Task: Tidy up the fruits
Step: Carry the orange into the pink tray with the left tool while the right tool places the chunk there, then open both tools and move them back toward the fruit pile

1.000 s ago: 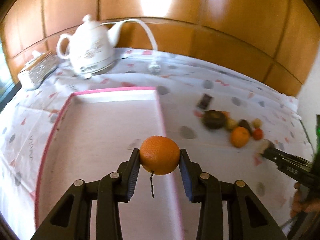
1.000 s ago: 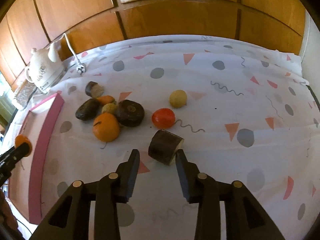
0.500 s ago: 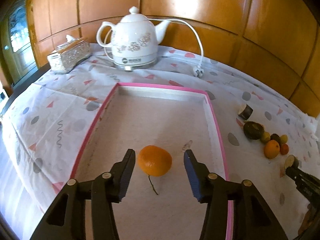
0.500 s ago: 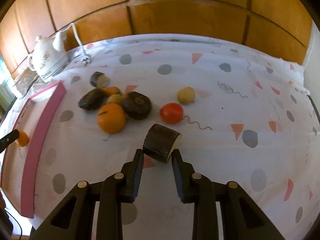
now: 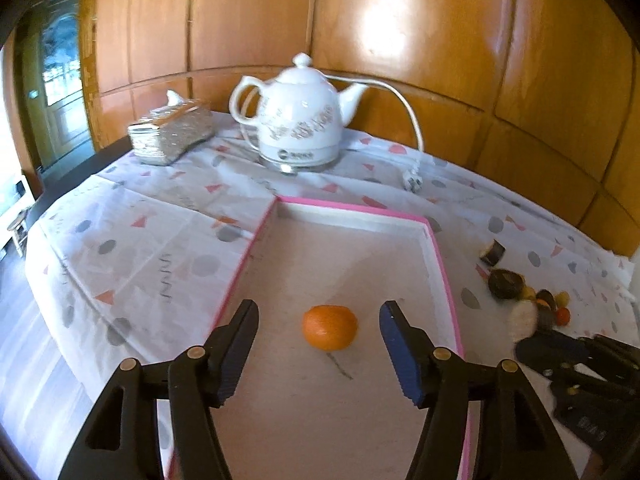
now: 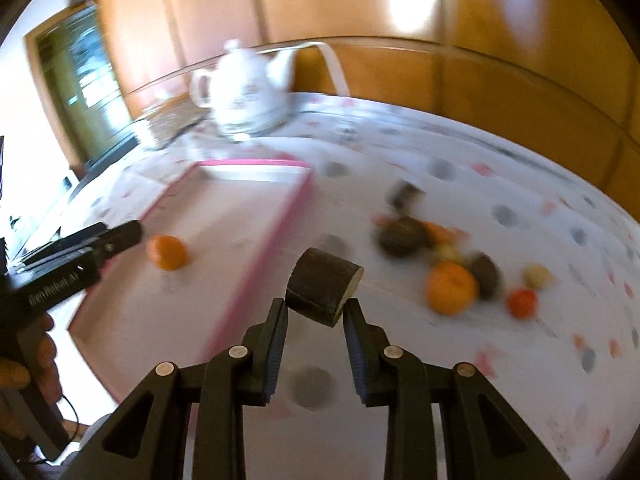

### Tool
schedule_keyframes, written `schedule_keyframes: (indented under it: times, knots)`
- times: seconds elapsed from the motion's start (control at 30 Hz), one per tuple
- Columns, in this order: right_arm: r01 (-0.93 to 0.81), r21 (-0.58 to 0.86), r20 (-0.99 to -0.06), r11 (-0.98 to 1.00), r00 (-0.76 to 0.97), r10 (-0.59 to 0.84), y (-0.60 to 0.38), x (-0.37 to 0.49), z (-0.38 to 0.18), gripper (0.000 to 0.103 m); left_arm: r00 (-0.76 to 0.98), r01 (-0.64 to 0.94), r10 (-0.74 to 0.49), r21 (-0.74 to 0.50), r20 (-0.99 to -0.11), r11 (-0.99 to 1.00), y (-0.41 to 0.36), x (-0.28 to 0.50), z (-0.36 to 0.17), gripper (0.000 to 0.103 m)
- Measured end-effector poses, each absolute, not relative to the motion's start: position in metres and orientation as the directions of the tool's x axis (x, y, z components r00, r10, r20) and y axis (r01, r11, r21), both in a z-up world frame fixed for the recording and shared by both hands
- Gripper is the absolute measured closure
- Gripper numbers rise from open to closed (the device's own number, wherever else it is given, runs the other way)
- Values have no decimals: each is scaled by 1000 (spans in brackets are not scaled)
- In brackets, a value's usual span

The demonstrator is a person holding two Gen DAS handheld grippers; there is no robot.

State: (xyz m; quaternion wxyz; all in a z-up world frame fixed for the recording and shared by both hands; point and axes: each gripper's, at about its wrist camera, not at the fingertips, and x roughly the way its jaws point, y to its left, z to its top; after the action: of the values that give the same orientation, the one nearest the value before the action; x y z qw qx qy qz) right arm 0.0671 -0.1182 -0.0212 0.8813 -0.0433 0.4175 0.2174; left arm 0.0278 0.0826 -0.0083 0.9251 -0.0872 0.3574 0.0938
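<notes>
Over the pink-rimmed tray (image 5: 442, 264) the left gripper (image 5: 318, 350) is angled steeply downward, its jaws opening, both blue pads standing clear of the orange (image 5: 330, 327) that lies between them on the tray floor, a thin stem trailing from the fruit toward the camera. From the right wrist view the same gripper (image 6: 120, 236) reaches in from the left edge, a hand (image 6: 24, 360) wrapped round its black handle, its tips just beside the orange (image 6: 167, 252) and not touching it. The right gripper (image 6: 314, 314) also tilts downward and is clenched on a dark brown cut chunk (image 6: 324, 286), pale at its cut face, held above the desk (image 6: 500, 360) just right of the tray's pink rim (image 6: 276, 240). In the left wrist view that chunk (image 5: 522, 320) shows only its pale face at the far right, and the gripper behind it is a dark mass cut off by the frame. The remaining fruit pile (image 6: 452, 264) on the patterned cloth is smeared by motion blur: a second orange (image 6: 452, 288), a small red fruit (image 6: 521, 303), a small yellowish one and several dark pieces can be made out, but their kinds cannot be told. A white kettle (image 5: 298, 120) and a tissue box (image 5: 172, 136) stand at the back of the desk, beyond the tray.
</notes>
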Motion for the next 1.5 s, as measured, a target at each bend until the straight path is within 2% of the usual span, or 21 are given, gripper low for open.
schedule_keyframes:
  times: [0.23,0.37,0.43,0.7,0.93,1.5]
  knots:
    - [-501,29,-754,865,557,348,-36,70,-16,74,729,-338,177,-123,-662,933,120,9,-4,38]
    - [-467,-41,-739,883,609,288,-6,67,-13,73,723,-367,196,-127,-663,922,133,0,-6,38]
    - [-454,-77,-724,888,637,263,0,64,-9,69,721,-379,206,-128,-661,916,137,-4,-8,38]
    - [-378,-179,-650,908,738,180,12,53,9,69,714,-408,219,-141,-665,902,146,-11,-10,38]
    - [-337,-194,-605,921,780,158,8,48,20,69,721,-388,206,-139,-662,911,140,-11,-8,38]
    - [-322,-172,-608,931,778,156,3,48,21,69,719,-371,194,-131,-668,920,131,-8,-8,37]
